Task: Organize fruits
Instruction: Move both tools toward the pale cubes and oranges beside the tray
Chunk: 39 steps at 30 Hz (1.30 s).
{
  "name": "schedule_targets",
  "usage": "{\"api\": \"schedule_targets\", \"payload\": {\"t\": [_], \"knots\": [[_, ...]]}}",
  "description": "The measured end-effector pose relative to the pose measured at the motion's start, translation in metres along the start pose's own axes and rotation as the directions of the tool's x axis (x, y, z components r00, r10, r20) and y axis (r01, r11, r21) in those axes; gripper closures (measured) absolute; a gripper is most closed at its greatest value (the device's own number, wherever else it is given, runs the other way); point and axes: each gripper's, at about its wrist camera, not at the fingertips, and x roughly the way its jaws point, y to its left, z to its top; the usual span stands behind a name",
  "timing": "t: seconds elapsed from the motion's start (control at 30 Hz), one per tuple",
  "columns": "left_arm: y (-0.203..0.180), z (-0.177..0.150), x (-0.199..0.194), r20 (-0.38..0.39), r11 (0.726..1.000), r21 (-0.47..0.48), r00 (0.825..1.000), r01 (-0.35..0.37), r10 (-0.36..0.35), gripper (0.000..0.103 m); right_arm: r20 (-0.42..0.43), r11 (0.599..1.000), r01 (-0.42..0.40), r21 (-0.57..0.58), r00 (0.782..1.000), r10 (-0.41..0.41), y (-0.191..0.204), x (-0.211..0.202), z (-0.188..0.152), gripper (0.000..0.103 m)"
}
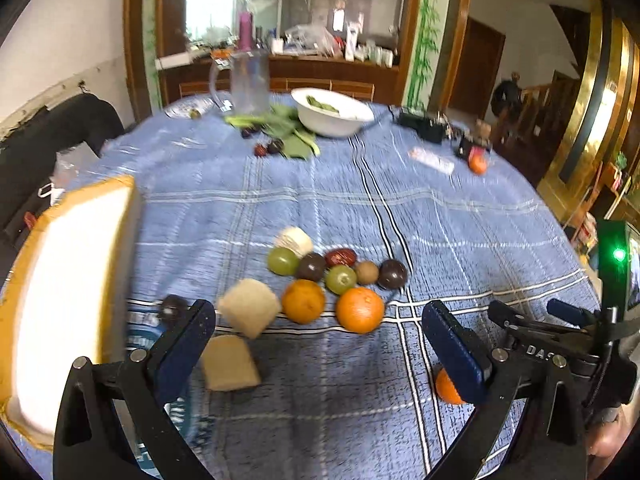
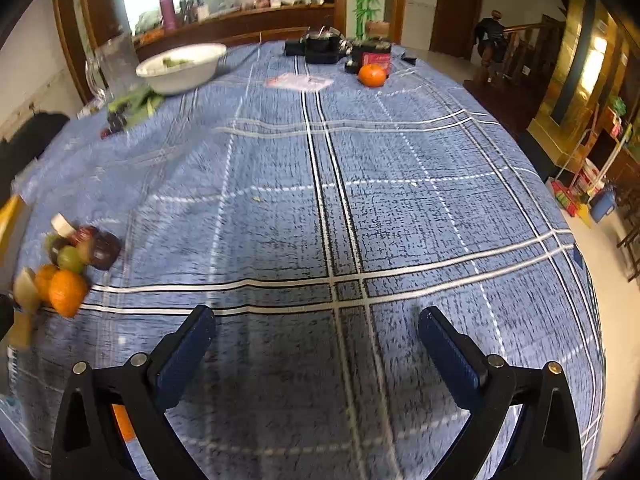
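While both grippers hang over the counter (image 2: 400, 200) with nothing between their fingers, we list what lies on the blue checked cloth.

Left gripper (image 1: 318, 328): fingers wide apart, empty, low centre of the left view. Right gripper (image 2: 316, 332): fingers wide apart, empty, low centre of the right view, over bare cloth.

Fruit cluster (image 1: 336, 272), centre of the left view and far left edge of the right view: two oranges in front, one (image 1: 360, 309) to the right of the other (image 1: 303, 301); two green fruits; two dark round fruits; one red fruit; one small brown fruit. Most touch a neighbour.

Pale blocks (image 1: 249, 307), just left of the cluster; what they are, we cannot tell.

Stray pieces: a dark fruit (image 1: 172, 308) beside the left finger; an orange (image 1: 446, 388) partly hidden behind the right finger of the left gripper; another orange (image 2: 372, 75) far off, upper right of the right view, near black gear; small dark fruits (image 1: 268, 148) on leaves by the white bowl (image 1: 332, 112), upper centre.

Tray (image 1: 72, 280), white with a yellow rim, left edge of the left view: no fruit visible in it.

Progress, as we judge it: little done. A tight cluster exists, yet strays lie well apart, and nothing visibly sits in the tray. Gathering and sorting remain.
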Motion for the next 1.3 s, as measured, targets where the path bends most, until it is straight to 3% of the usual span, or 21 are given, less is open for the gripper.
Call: {"api": "schedule_targets", "payload": {"t": [0.1, 0.17, 0.27, 0.33, 0.53, 0.67, 0.87, 1.3], "knots": [[0.008, -0.001, -0.012, 0.033, 1.000, -0.015, 0.999, -0.013, 0.013, 0.000, 0.099, 1.000, -0.028, -0.006, 0.995, 0.028, 0.008, -0.032, -0.007, 0.001], [0.012, -0.001, -0.018, 0.045, 1.000, -0.024, 0.999, 0.005, -0.004, 0.000, 0.219, 0.999, -0.047, -0.011, 0.975, 0.048, 0.015, -0.063, -0.016, 0.001], [0.016, -0.001, -0.024, 0.043, 1.000, -0.024, 0.999, 0.013, -0.012, 0.000, 0.411, 0.997, -0.078, 0.000, 0.909, 0.071, 0.021, -0.108, -0.033, 0.001], [0.016, -0.003, -0.029, 0.049, 1.000, -0.016, 0.999, 0.002, -0.001, 0.000, 0.472, 0.997, -0.082, -0.013, 0.878, 0.079, 0.028, -0.120, -0.040, 0.001], [0.017, -0.008, -0.037, 0.052, 1.000, 0.020, 0.999, -0.003, 0.002, 0.000, 0.436, 0.997, -0.038, -0.069, 0.898, 0.064, 0.049, -0.110, -0.053, 0.001], [0.023, -0.010, -0.038, 0.043, 1.000, 0.020, 0.999, -0.002, 0.001, 0.000, 0.431, 0.996, -0.057, -0.070, 0.899, 0.082, 0.050, -0.113, -0.059, 0.001], [0.029, -0.011, -0.036, 0.037, 1.000, 0.018, 0.999, -0.002, 0.001, 0.000, 0.429, 0.995, -0.021, -0.101, 0.901, 0.062, 0.061, -0.117, -0.061, 0.001], [0.045, -0.014, -0.015, -0.024, 1.000, -0.015, 1.000, 0.000, 0.000, 0.000, 0.322, 0.987, -0.069, -0.146, 0.940, 0.113, 0.071, -0.094, -0.062, 0.001]]}}
